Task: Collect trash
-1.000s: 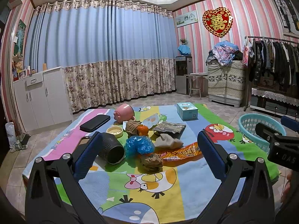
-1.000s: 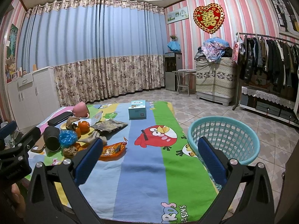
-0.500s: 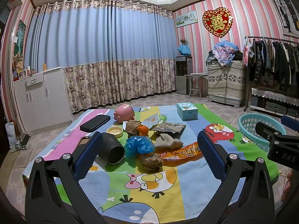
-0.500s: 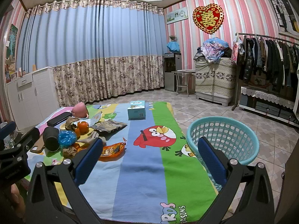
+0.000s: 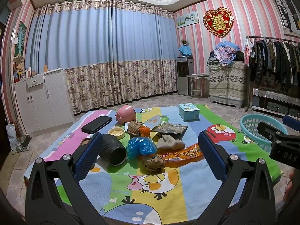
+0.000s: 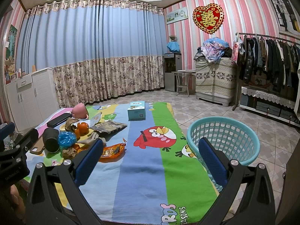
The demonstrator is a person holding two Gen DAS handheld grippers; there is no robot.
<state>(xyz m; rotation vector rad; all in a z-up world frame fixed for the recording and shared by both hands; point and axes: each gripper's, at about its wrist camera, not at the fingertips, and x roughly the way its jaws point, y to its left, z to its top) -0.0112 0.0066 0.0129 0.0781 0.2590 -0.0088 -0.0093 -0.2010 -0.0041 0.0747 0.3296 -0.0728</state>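
A pile of trash lies on the cartoon cloth: a blue crumpled bag (image 5: 141,147), an orange snack wrapper (image 5: 181,152), a brown paper wad (image 5: 153,164), a beige rag (image 5: 168,142) and a grey packet (image 5: 171,128). My left gripper (image 5: 150,159) is open and empty, a little short of the pile. My right gripper (image 6: 150,159) is open and empty over the cloth, with the wrapper (image 6: 111,151) to its left. A teal basket (image 6: 223,140) stands on the floor to the right.
A black cup on its side (image 5: 112,149), a pink pot (image 5: 125,114), a black case (image 5: 96,124), a yellow lid (image 5: 116,132) and a tissue box (image 5: 188,111) also lie on the cloth. Cabinets stand at left, a clothes rack at right.
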